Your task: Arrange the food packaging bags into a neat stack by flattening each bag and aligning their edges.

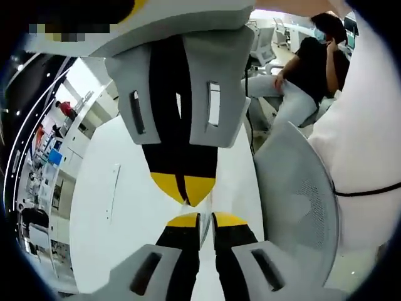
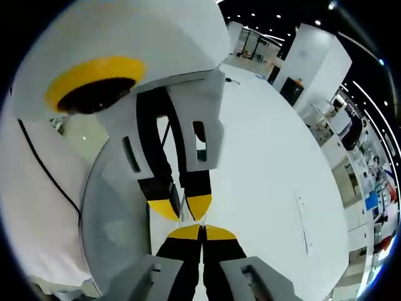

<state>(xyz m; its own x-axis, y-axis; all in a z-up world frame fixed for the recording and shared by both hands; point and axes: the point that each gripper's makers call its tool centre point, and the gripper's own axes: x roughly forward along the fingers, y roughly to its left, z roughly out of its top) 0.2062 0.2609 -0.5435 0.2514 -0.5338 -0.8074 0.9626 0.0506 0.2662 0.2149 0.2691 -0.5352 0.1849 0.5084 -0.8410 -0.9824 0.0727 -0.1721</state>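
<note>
Both grippers, left (image 1: pixel 199 218) and right (image 2: pixel 202 231), meet tip to tip above the white worktop (image 2: pixel 269 163), fingers clenched on nothing.

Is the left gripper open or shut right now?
Shut. In the left gripper view the left gripper has its yellow tips nearly touching, a thin gap between, nothing held. The right gripper faces it tip-to-tip.

Both grippers are coloured alike: the left gripper (image 1: pixel 206 217) and the right gripper (image 2: pixel 202 230) are seen with grey bodies, black jaws and yellow tips. The table (image 2: pixel 276 169) is plain white. A chair back (image 1: pixel 304 204) is patterned with fine grey mesh. A seated person (image 1: pixel 316 66) is dressed in black.
</note>
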